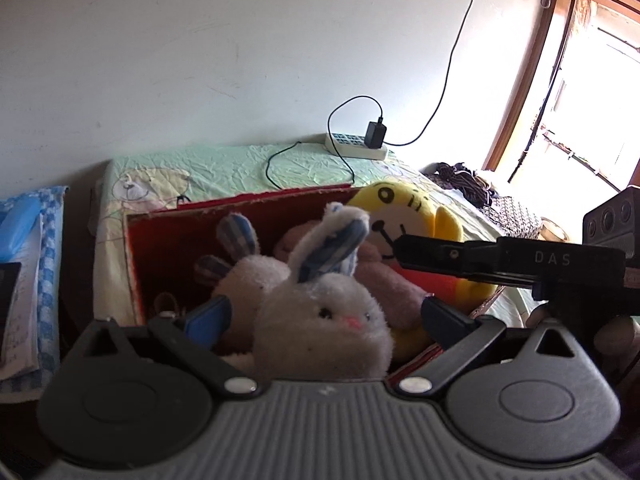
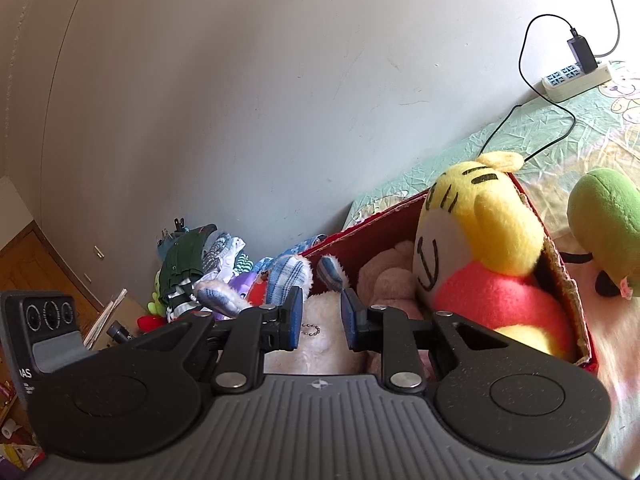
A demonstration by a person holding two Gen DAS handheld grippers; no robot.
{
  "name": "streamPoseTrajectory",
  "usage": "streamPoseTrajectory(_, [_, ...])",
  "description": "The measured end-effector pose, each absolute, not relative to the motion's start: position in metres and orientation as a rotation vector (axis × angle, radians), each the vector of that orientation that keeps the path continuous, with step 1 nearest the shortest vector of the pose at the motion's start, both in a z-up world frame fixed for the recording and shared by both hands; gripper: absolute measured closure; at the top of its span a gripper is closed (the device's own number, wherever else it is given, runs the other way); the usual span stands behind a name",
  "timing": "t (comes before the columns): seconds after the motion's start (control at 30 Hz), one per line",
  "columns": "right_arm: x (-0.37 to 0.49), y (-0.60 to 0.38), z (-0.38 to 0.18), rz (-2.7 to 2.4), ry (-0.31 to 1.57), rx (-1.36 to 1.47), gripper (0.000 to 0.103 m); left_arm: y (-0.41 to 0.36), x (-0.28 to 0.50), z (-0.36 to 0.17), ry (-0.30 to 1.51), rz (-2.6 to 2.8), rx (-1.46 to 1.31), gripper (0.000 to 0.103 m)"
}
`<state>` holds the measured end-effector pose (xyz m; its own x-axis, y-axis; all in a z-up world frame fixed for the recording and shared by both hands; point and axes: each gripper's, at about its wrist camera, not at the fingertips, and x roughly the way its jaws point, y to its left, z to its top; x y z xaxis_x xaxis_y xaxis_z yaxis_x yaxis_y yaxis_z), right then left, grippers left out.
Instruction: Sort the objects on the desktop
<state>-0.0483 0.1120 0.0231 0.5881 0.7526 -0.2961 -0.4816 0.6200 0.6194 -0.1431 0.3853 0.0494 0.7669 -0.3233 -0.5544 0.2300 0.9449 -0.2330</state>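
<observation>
A white plush rabbit (image 1: 324,320) with blue checked ears lies in a red cardboard box (image 1: 160,240). Beside it in the box are a pink plush (image 1: 384,280) and a yellow tiger plush (image 1: 404,216). My left gripper (image 1: 326,318) is wide open with the rabbit's head between its blue pads, which stand clear of it. My right gripper (image 2: 322,320) hangs over the box (image 2: 380,220) with a narrow gap between its pads. White fur and a bead chain show under that gap. In the left wrist view the right gripper (image 1: 404,250) reaches in from the right, holding nothing.
The box stands on a green patterned sheet (image 1: 240,168). A power strip (image 1: 356,146) with a black charger and cables lies by the wall. A green plush (image 2: 604,212) lies outside the box on the right. Clothes and toys (image 2: 200,264) are piled at the left.
</observation>
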Motion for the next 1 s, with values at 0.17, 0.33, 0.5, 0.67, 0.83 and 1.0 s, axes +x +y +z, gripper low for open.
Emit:
streamPoseTrajectory(0.17, [-0.053, 0.115, 0.024, 0.769, 0.567, 0.501, 0.079, 0.394, -0.159, 0.052, 0.641, -0.307, -0.202, 0.007])
streamPoseTrajectory(0.33, [-0.056, 0.118, 0.023, 0.772, 0.576, 0.496, 0.078, 0.376, -0.157, 0.043, 0.658, -0.322, -0.193, 0.012])
streamPoseTrajectory(0.5, [-0.062, 0.113, 0.025, 0.767, 0.567, 0.492, 0.078, 0.361, -0.156, 0.041, 0.639, -0.332, -0.173, 0.011])
streamPoseTrajectory(0.67, [-0.067, 0.105, 0.022, 0.736, 0.578, 0.499, 0.078, 0.355, -0.15, 0.032, 0.646, -0.321, -0.175, 0.006])
streamPoseTrajectory(0.83, [-0.07, 0.096, 0.02, 0.712, 0.585, 0.503, 0.078, 0.346, -0.15, 0.028, 0.64, -0.295, -0.127, 0.002])
streamPoseTrajectory(1.0, [-0.065, 0.09, 0.015, 0.715, 0.607, 0.514, 0.078, 0.346, -0.153, 0.033, 0.648, -0.246, -0.128, 0.002])
